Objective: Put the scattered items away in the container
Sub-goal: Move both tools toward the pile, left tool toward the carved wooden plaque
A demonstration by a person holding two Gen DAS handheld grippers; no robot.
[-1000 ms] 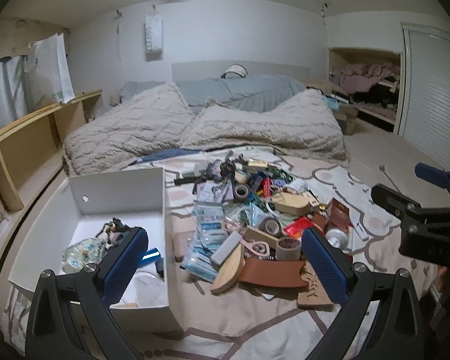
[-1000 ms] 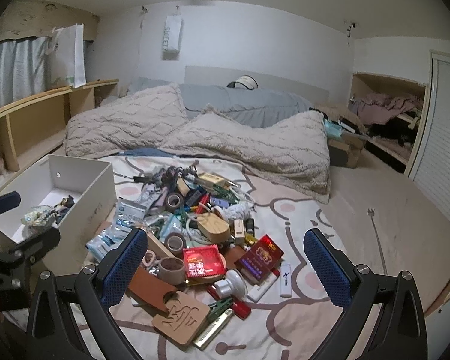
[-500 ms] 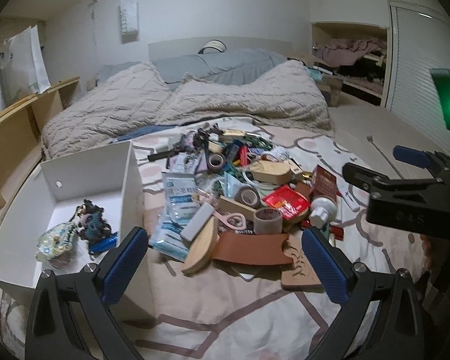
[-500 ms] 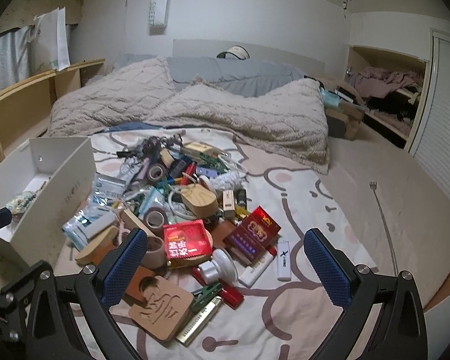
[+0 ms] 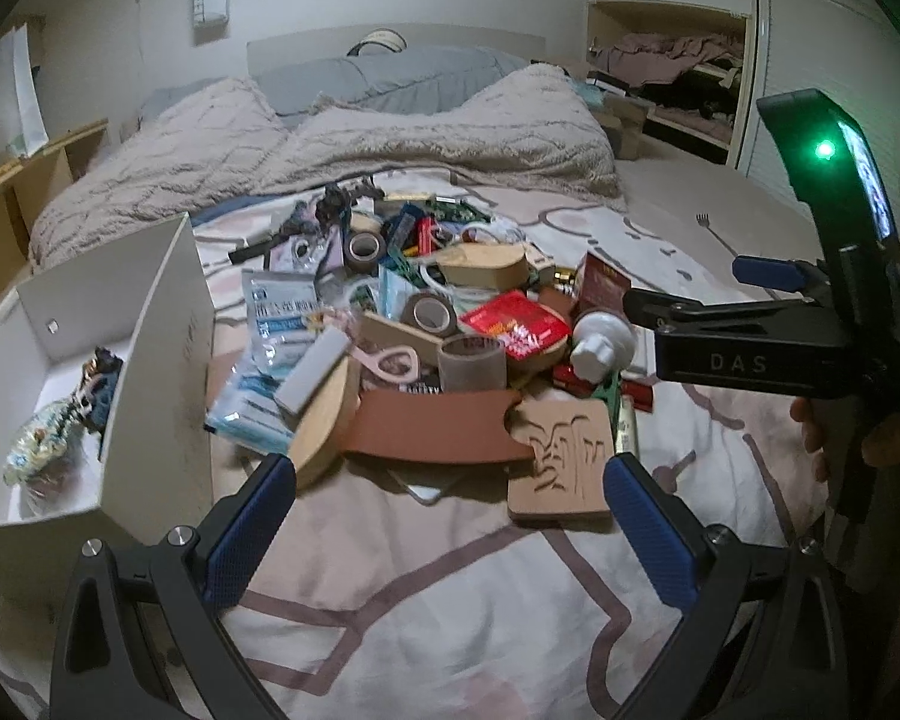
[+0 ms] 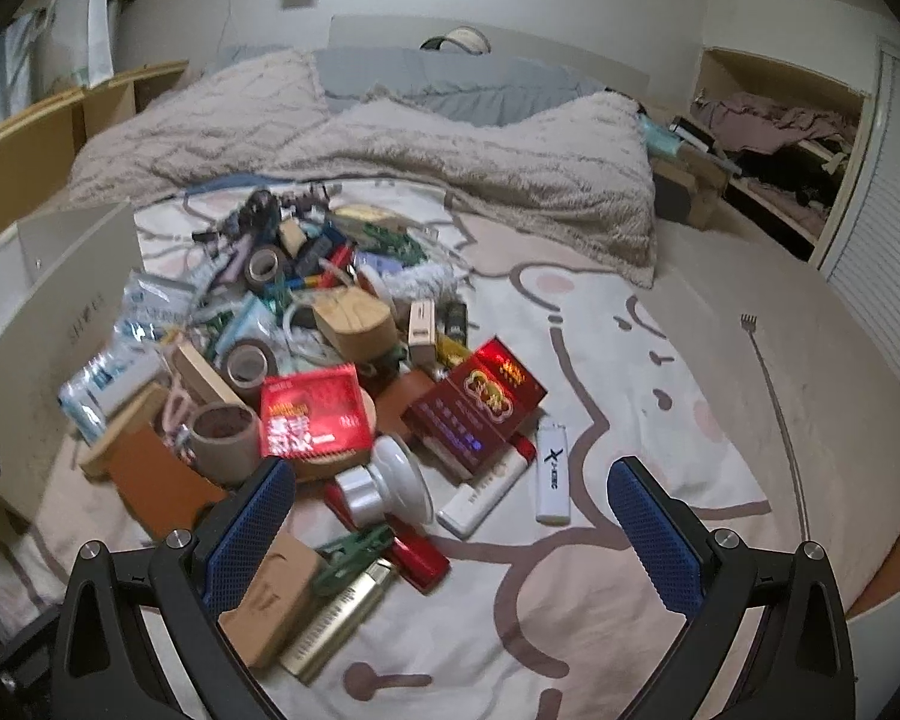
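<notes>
Both tools have come lower and closer to the pile (image 6: 330, 360) of small things on the bed (image 6: 660, 396). Left tool (image 5: 450, 531) and right tool (image 6: 450, 531) are hanging wide open, holding nothing. White box (image 5: 168, 324) is standing just left of the pile, with a few items inside.

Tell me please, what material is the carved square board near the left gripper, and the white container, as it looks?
The carved board looks like light unfinished wood or pressed fibreboard: matte tan face with grooves cut into it. The white container looks like painted or laminated board, or perhaps stiff card: flat, smooth, matte walls with straight edges. I cannot tell which.
</notes>
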